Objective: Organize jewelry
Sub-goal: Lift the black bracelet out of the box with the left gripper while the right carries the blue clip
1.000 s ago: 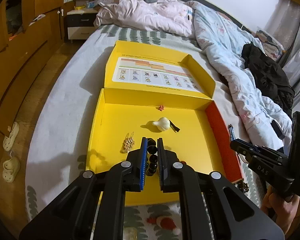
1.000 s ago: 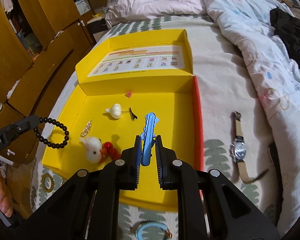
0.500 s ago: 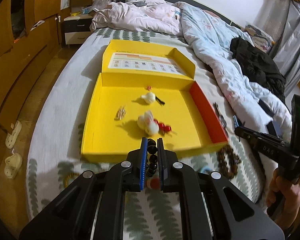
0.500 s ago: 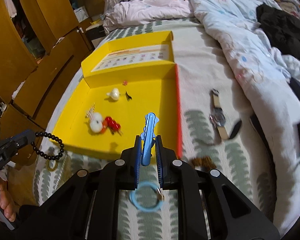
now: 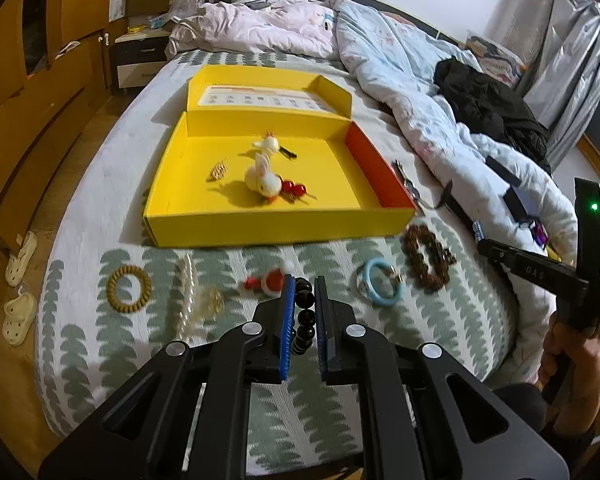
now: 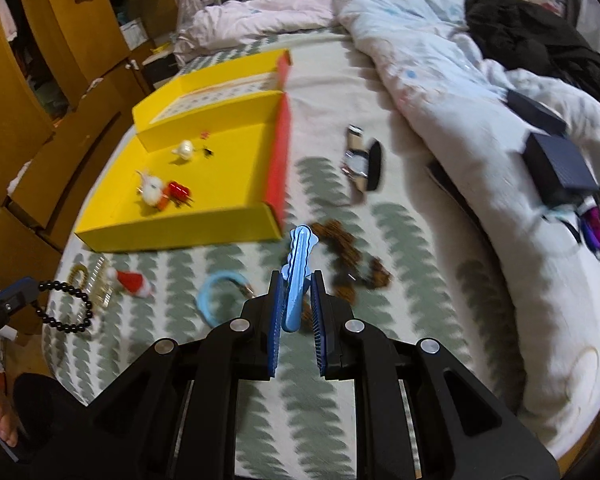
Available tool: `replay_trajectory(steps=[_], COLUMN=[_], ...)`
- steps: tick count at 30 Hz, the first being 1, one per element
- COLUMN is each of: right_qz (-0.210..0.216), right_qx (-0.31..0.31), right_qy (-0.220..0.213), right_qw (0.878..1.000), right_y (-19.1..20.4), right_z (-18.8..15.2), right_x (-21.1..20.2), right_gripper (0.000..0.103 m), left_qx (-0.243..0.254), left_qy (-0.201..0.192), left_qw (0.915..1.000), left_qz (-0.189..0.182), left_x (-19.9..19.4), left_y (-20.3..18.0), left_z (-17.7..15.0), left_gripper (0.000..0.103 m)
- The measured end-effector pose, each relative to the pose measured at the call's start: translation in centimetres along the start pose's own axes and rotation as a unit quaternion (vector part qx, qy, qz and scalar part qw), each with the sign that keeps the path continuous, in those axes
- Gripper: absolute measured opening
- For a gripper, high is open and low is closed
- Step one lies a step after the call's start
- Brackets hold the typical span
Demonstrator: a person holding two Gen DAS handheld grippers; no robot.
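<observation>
Nearby, on the leaf-print bedspread (image 5: 300, 412), left gripper (image 5: 302, 300) clamps black beads (image 5: 305, 312); right gripper (image 6: 296, 300) clamps a blue hair clip (image 6: 298, 264).

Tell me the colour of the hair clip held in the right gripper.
Light blue. The hair clip shows best in the right wrist view, clamped in the right gripper.

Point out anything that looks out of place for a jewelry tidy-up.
Most pieces lie loose on the bedspread, outside the yellow box: a tan ring, a blue bangle, a brown bead strand and a watch. Both grippers hold items short of the box: black beads, a blue clip.
</observation>
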State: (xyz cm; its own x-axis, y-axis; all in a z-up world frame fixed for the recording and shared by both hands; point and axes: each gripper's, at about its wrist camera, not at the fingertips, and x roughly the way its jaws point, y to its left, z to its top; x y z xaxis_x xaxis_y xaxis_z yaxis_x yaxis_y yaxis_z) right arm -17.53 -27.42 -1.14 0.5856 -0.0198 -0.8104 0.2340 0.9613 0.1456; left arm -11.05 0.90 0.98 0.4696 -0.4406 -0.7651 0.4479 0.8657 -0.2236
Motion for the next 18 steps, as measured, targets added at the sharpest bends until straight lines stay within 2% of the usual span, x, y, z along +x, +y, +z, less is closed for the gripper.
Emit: replay_trajectory(steps=[12, 18], right_qz=[-0.044, -0.053], right_qx=[0.035, 0.040], right_qy=[0.029, 0.045], right_qw=[0.998, 0.997], right_y=[-5.8, -6.7], right_z=[-3.8, -4.2], right_x=[1.5, 3.2], right_gripper=[0.015, 0.015], left_qx=[0.022, 0.016], left_qy=[0.036, 0.057], left_qw=[0.9991, 0.9982], left_qz=[-0.010, 0.008], left_x=[1.9, 3.9], left_y=[-2.4, -1.6], left_z=[-3.8, -4.5], left_gripper=[0.010, 0.010])
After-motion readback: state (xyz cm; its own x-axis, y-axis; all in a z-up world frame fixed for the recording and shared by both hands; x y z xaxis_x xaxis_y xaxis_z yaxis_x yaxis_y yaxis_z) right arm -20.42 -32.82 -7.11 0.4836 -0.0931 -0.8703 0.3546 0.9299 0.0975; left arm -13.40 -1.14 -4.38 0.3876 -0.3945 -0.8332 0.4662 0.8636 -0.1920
